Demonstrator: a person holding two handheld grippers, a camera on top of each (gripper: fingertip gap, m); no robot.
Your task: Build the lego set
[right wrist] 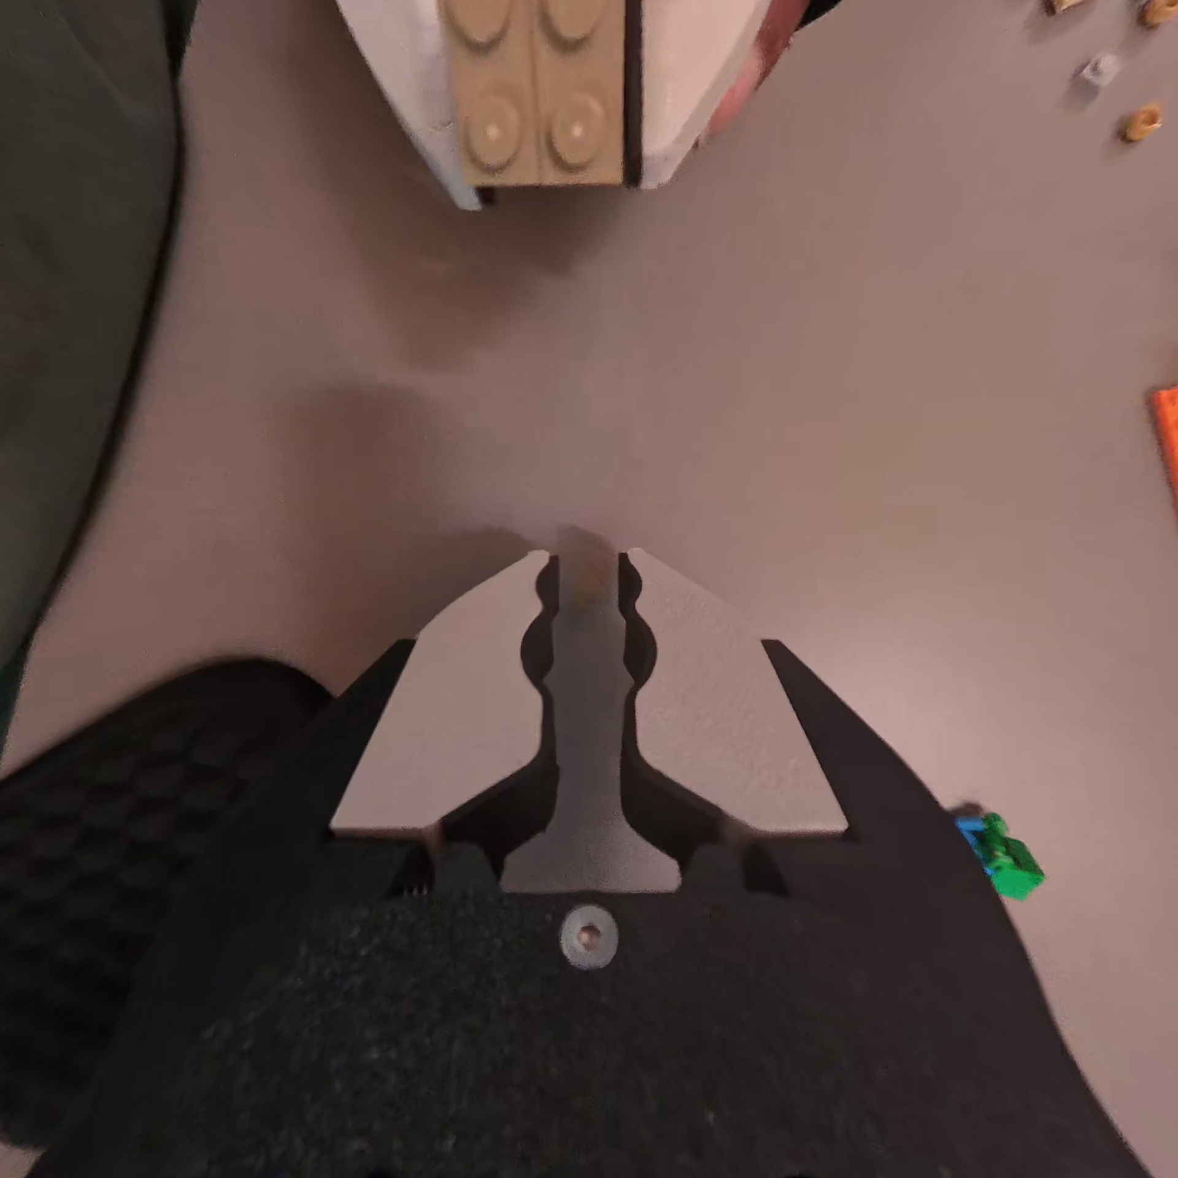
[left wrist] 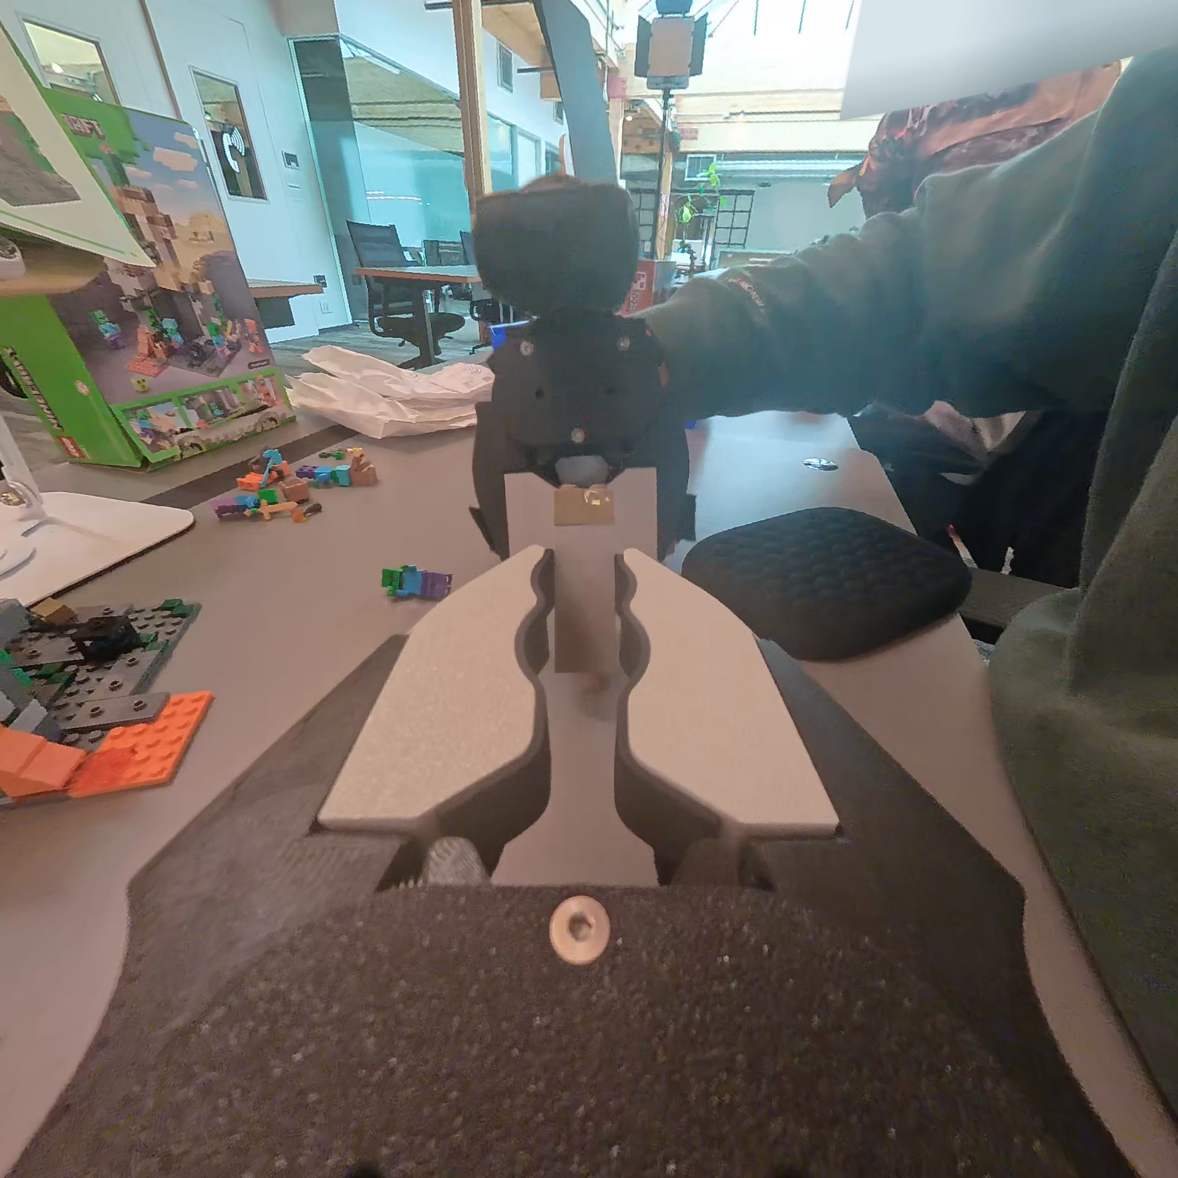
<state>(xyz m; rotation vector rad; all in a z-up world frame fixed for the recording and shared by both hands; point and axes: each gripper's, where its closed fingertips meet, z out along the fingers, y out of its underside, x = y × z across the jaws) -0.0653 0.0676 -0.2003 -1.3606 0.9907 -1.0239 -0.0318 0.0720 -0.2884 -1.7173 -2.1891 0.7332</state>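
In the left wrist view my left gripper (left wrist: 583, 556) is shut on a tan studded plate (left wrist: 583, 612), which looks blurred and grey this close. The right wrist view shows that plate (right wrist: 538, 95) from above, clamped between the left gripper's white fingers (right wrist: 669, 115). My right gripper (left wrist: 583, 519) faces the left one, held by a person's gloved hand (left wrist: 554, 248). It is shut on a small tan brick (left wrist: 583, 507), which sits just beyond the plate's far end. In the right wrist view my right gripper (right wrist: 586, 556) shows that brick (right wrist: 589, 574) as a blur between its pads.
A green toy box (left wrist: 159, 331), white paper bags (left wrist: 395, 389), loose coloured bricks (left wrist: 293, 484) and a small figure (left wrist: 417, 581) lie on the grey table (left wrist: 287, 605). A partial build with orange plates (left wrist: 127, 746) is at left. A black armrest (left wrist: 822, 580) and a green sleeve (left wrist: 892, 319) are at right. The left gripper's tips are roughly 9 cm from the right gripper's.
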